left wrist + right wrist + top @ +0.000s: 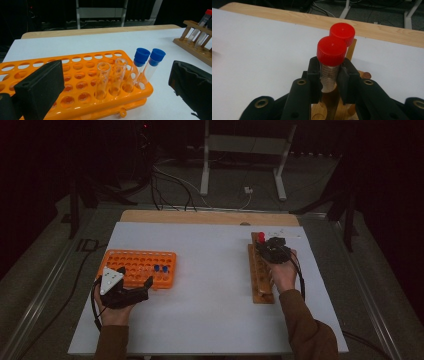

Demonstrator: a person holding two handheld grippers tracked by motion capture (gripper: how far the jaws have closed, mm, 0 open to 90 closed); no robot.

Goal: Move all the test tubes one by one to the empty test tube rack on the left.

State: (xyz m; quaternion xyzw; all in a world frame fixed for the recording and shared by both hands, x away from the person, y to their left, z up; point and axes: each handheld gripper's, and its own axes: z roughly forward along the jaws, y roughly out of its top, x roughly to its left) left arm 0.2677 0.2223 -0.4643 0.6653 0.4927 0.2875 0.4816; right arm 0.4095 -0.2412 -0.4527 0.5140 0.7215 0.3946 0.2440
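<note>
**Jaws clamp the red-capped tube in the wooden rack**

The right gripper (329, 82) is closed on a red-capped tube (331, 51), black pads pressing its clear, ruled wall just under the cap. The tube stands upright in the wooden rack (261, 275) at the right side of the table (210, 270), with a second red-capped tube (342, 31) just behind it. To do this well, I'd say lift straight up along the tube's own line; any sideways pull could lever it against the rack hole or bump its neighbour. The right hand (283, 272) reaches forward over the rack, wrist low, gripper pointing away from the person. Across the table the left gripper (131, 287) hangs wide open and empty just beside the orange rack (75, 82), where two blue-capped tubes (143, 66) and two open tubes (111, 77) stand in its near corner.
</note>
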